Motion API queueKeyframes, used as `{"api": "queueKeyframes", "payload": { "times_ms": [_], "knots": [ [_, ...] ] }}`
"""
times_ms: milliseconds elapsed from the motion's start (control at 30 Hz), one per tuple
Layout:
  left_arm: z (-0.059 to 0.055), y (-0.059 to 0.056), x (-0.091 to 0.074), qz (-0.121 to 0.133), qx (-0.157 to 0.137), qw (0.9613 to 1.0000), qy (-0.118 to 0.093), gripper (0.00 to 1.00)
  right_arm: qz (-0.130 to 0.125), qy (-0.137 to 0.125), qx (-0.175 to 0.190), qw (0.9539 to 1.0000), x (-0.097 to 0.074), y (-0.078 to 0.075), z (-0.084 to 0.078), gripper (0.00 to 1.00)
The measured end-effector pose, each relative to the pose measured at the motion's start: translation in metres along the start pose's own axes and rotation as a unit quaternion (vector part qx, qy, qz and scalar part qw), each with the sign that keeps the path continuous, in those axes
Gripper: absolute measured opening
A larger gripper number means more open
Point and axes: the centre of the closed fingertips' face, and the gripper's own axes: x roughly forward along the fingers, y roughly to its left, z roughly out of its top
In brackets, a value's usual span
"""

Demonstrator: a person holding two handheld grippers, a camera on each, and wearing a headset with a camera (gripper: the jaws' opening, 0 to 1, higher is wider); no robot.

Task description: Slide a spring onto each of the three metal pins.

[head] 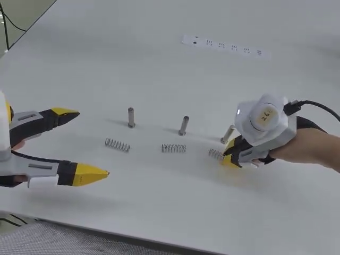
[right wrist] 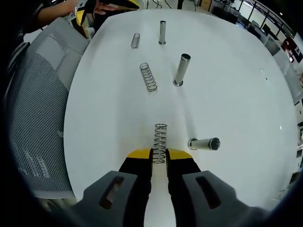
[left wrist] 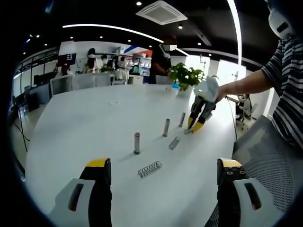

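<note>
The right gripper (right wrist: 160,155) is seen clamped on the near end of a small coiled steel-wire spring (right wrist: 160,137). This spring lies flat on the white tabletop (right wrist: 227,94), its long axis running straight ahead along the jaws. The nearest short grey metal pin (right wrist: 204,144) stands just beside that spring, to the right of the jaw tips in the right gripper view. It is judged that the spring must be lifted, upended and carried sideways over that pin. The left gripper (head: 82,142) is held with its yellow-tipped jaws wide apart, well away from this pin, so the right one is the nearer. The middle spring (head: 173,148) and left spring (head: 117,144) are laid before the middle pin (head: 184,125) and left pin (head: 130,117), both bare. How much of the held coil is caught is hidden under the jaw tips. Whether the nearest pin stands truly upright cannot be told through the fisheye.
</note>
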Motion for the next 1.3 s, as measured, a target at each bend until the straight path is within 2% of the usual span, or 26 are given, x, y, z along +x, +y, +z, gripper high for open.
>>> {"api": "queueKeyframes", "payload": {
  "times_ms": [133, 300, 400, 667, 733, 800, 900, 1133, 1233, 1300],
  "knots": [
    [0.004, -0.003, 0.002, -0.005, 0.003, 1.0, -0.002, 0.92, 0.0, -0.012, 0.002, 0.9999, -0.01, 0.002, 0.005, 0.13],
    [0.007, -0.006, 0.005, -0.009, 0.007, 0.9999, -0.005, 0.92, -0.006, -0.007, -0.022, 0.9997, -0.02, 0.007, 0.006, 0.13],
    [0.01, -0.012, 0.008, -0.019, 0.012, 0.9997, -0.007, 0.91, -0.009, -0.01, -0.033, 0.9994, -0.026, 0.011, 0.008, 0.13],
    [0.009, -0.025, 0.019, -0.046, 0.016, 0.9988, 0.0, 0.89, -0.015, -0.021, -0.044, 0.9987, -0.037, 0.018, 0.016, 0.13],
    [0.012, -0.033, 0.023, -0.065, 0.008, 0.9978, -0.01, 0.88, -0.015, -0.026, -0.044, 0.9986, -0.038, 0.021, 0.02, 0.13],
    [0.011, -0.038, 0.027, -0.074, 0.007, 0.9972, -0.008, 0.86, -0.011, -0.031, -0.045, 0.9985, -0.04, 0.025, 0.023, 0.13],
    [0.006, -0.048, 0.036, -0.095, 0.016, 0.9953, 0.008, 0.83, -0.011, -0.037, -0.048, 0.9981, -0.043, 0.03, 0.027, 0.13],
    [0.01, -0.062, 0.054, -0.132, 0.023, 0.9908, 0.015, 0.75, -0.009, -0.05, -0.053, 0.9973, -0.048, 0.037, 0.038, 0.13],
    [0.01, -0.072, 0.064, -0.16, 0.038, 0.9859, 0.028, 0.71, -0.007, -0.053, -0.054, 0.9971, -0.048, 0.039, 0.041, 0.13],
    [0.012, -0.077, 0.073, -0.169, 0.05, 0.9838, 0.033, 0.68, -0.009, -0.051, -0.059, 0.9969, -0.047, 0.04, 0.043, 0.13]
  ]
}}
